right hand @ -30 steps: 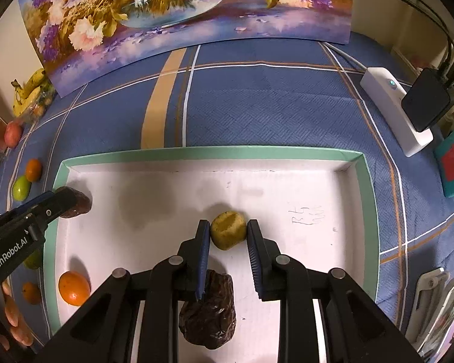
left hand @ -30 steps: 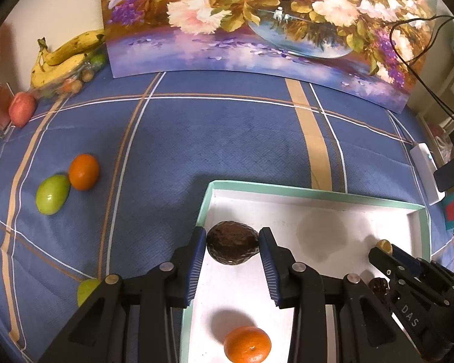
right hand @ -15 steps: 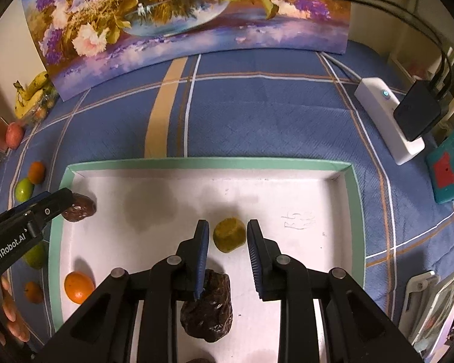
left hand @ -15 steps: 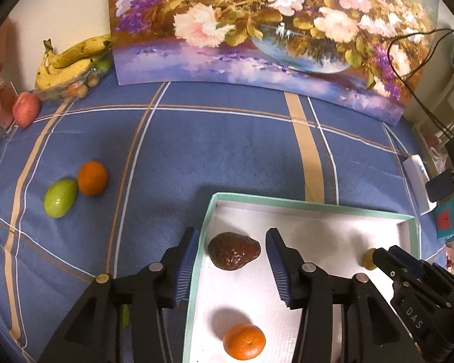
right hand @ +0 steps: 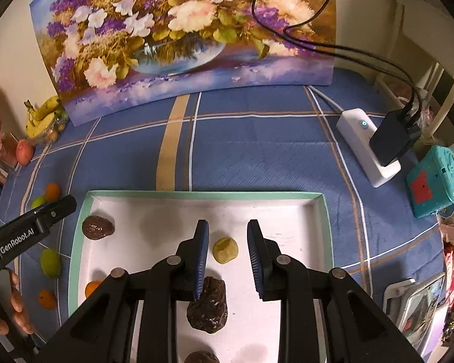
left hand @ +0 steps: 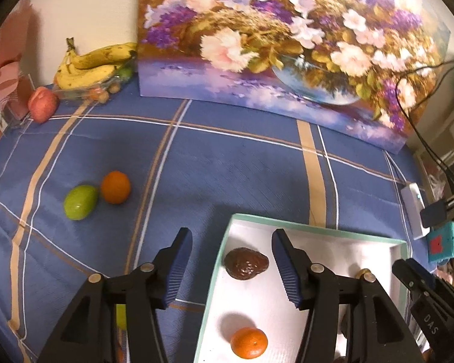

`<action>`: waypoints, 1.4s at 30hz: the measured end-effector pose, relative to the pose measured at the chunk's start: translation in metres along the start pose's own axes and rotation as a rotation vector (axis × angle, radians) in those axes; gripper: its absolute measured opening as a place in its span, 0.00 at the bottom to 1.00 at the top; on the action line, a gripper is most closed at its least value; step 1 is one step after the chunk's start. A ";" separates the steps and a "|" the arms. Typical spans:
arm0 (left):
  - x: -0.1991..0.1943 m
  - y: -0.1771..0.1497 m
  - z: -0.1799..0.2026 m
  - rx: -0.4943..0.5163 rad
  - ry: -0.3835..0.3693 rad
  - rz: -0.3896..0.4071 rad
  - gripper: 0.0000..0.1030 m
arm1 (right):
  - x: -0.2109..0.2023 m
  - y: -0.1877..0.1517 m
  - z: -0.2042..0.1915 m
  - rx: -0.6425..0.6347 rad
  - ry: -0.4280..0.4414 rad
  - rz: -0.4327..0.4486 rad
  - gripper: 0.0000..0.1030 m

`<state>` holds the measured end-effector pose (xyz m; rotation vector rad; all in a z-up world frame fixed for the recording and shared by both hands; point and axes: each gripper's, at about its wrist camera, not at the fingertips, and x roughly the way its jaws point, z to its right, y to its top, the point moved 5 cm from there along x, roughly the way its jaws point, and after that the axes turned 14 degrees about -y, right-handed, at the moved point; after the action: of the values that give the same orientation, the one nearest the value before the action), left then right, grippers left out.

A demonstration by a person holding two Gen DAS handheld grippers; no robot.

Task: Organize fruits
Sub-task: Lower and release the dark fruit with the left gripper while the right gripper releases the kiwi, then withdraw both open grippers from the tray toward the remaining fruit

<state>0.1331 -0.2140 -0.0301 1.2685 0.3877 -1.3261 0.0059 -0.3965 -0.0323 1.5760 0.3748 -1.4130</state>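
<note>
Left wrist: avocado (left hand: 246,263) in tray (left hand: 314,232).

The shallow rectangular white tray with a green rim (right hand: 326,208) lies on the blue plaid cloth (right hand: 257,151), before the floral canvas painting (right hand: 181,30). In it: dark wrinkled avocado (right hand: 98,227) at left, small yellow-green round fruit (right hand: 225,250) centrally. Left of the tray lie a green oval mango (left hand: 80,202) and a round orange (left hand: 115,187), touching.

A dark fruit (right hand: 201,357) is cut off by the bottom edge; a green fruit (left hand: 120,316) hides behind the left gripper's arm.
</note>
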 end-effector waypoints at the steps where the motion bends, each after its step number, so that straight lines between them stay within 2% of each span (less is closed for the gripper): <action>1: -0.001 0.001 -0.002 -0.006 0.003 0.004 0.57 | 0.000 0.000 0.000 -0.001 0.000 0.001 0.26; 3: -0.003 0.002 -0.006 -0.020 0.008 0.012 0.58 | 0.000 0.001 0.000 -0.001 0.000 0.001 0.26; 5: -0.004 0.002 -0.012 -0.041 0.018 0.022 0.64 | -0.001 0.000 0.000 -0.002 0.000 0.000 0.26; 10: -0.005 0.005 -0.025 -0.091 0.050 0.030 0.68 | 0.001 0.000 -0.001 -0.004 0.002 -0.003 0.26; 12: -0.005 0.006 -0.031 -0.107 0.074 0.032 0.73 | 0.002 -0.001 -0.002 -0.005 0.003 -0.007 0.26; 15: -0.007 0.007 -0.036 -0.104 0.124 0.036 0.86 | 0.005 -0.002 -0.004 -0.011 0.003 -0.015 0.26; 17: -0.008 0.008 -0.038 -0.090 0.170 0.048 0.98 | 0.007 -0.003 -0.006 -0.014 0.002 -0.019 0.26; 18: -0.009 0.008 -0.039 -0.086 0.176 0.053 1.00 | 0.008 -0.003 -0.007 -0.015 -0.002 -0.019 0.27; 20: -0.011 0.009 -0.041 -0.079 0.192 0.061 1.00 | 0.009 -0.002 -0.008 -0.016 -0.012 -0.016 0.46; 21: -0.011 0.009 -0.042 -0.077 0.204 0.061 1.00 | 0.009 -0.002 -0.008 -0.014 -0.010 -0.013 0.60; 22: -0.011 0.009 -0.043 -0.073 0.221 0.061 1.00 | 0.009 -0.002 -0.008 -0.012 -0.004 -0.011 0.64; 24: -0.012 0.009 -0.045 -0.066 0.245 0.063 1.00 | 0.009 -0.001 -0.009 -0.008 0.002 -0.009 0.65; 28: -0.012 0.008 -0.051 -0.066 0.297 0.065 1.00 | 0.010 -0.001 -0.009 -0.016 -0.012 -0.006 0.81; 42: -0.011 0.005 -0.050 -0.047 0.313 0.053 1.00 | 0.015 -0.003 -0.011 -0.050 -0.058 -0.008 0.82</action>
<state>0.1552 -0.1681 -0.0360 1.4405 0.5959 -1.0682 0.0142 -0.3914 -0.0482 1.4920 0.3798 -1.4414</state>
